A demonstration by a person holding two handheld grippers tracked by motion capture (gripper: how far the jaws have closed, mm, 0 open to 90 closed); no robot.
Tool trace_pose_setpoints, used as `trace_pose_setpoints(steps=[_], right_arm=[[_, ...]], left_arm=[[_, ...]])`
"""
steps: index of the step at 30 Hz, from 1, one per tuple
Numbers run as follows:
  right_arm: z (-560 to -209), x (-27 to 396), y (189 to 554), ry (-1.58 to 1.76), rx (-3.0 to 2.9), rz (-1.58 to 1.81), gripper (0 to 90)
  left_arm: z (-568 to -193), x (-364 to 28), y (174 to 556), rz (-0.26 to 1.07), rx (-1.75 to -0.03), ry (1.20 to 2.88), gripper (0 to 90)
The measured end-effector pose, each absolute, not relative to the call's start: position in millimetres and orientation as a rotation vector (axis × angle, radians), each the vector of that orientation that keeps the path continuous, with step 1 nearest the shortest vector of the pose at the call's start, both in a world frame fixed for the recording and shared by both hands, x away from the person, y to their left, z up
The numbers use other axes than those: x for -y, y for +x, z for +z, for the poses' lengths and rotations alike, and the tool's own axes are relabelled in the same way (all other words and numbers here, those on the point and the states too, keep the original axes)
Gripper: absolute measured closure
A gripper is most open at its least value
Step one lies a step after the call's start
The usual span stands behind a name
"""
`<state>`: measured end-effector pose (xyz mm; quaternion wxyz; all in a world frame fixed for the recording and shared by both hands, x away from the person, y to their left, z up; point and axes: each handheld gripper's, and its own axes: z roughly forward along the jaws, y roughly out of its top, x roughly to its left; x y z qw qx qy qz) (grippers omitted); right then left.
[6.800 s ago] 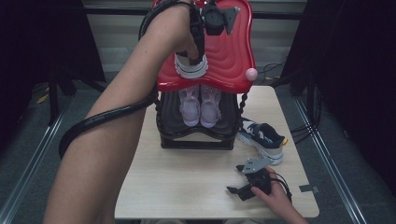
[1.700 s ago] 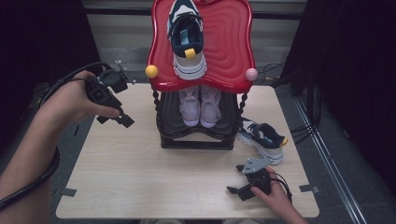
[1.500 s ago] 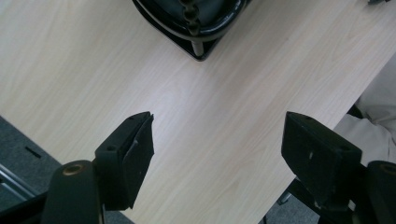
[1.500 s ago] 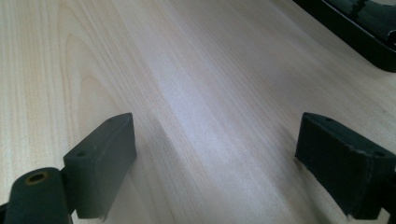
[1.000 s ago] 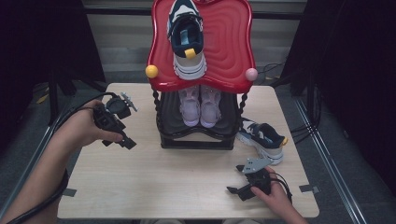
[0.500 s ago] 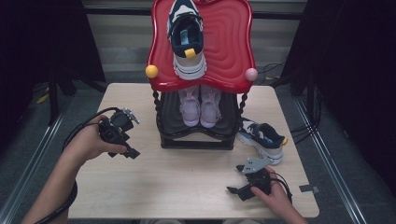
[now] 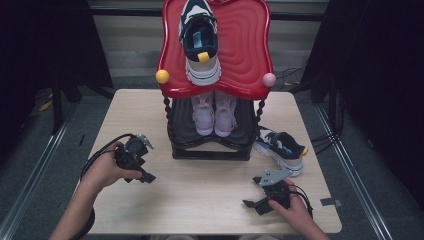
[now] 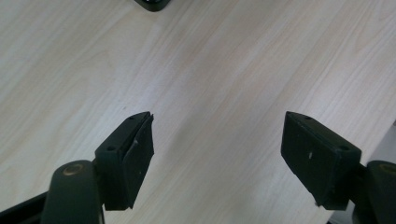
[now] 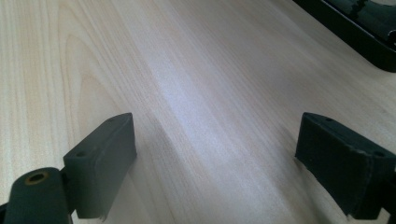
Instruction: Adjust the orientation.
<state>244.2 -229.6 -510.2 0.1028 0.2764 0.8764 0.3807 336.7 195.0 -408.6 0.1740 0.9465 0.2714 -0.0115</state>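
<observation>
the left gripper [image 7: 142, 172] sat low over the pale wooden surface [image 7: 210, 200], near its left edge and well apart from the black base of the shoe rack [image 7: 210, 150]. its fingers [image 8: 128, 158] stood wide apart with bare wood between them, released and holding nothing; a corner of the rack's base showed at the top of the left gripper view. the person's left hand [image 7: 107, 170] wrapped the gripper body, and its cable looped back toward the forearm.

the right gripper [image 7: 255, 206] lay near the front right of the surface in the person's right hand [image 7: 295, 212], with the grey three-cornered plate on top. its fingers [image 9: 100, 163] were likewise spread wide, empty, with plain wood between them and the rack's dark base at the upper right of the right gripper view. whether the fingertips actually touched the wood was hard to tell.

a navy and white sneaker [image 7: 200, 40] with a yellow tab lay on the rack's red wavy top shelf [image 7: 245, 55], toe toward the camera. its mate [image 7: 280, 150] lay on the surface just beside the rack's right leg, between the rack and the right gripper. a pair of pale pink shoes [image 7: 214, 112] stood side by side on the lower dark shelf. a yellow ball [image 7: 162, 76] and a pink ball [image 7: 269, 79] marked the red shelf's front corners.
</observation>
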Motion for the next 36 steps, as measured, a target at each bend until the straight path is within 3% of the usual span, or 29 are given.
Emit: trace_pose_setpoints(steps=[12,29,36], right_arm=[[-510,230,244,0.816,-2.586,1.124,11.2],[-510,230,244,0.815,-2.587,1.124,11.2],[-510,231,243,0.818,-2.588,1.123,11.2]], left_arm=[[-445,-194,330,-0.014,-0.793,2.581,25.0],[-489,-194,312,0.184,-0.793,2.425,23.4],[-498,-197,304,0.246,-0.796,2.333,17.2]])
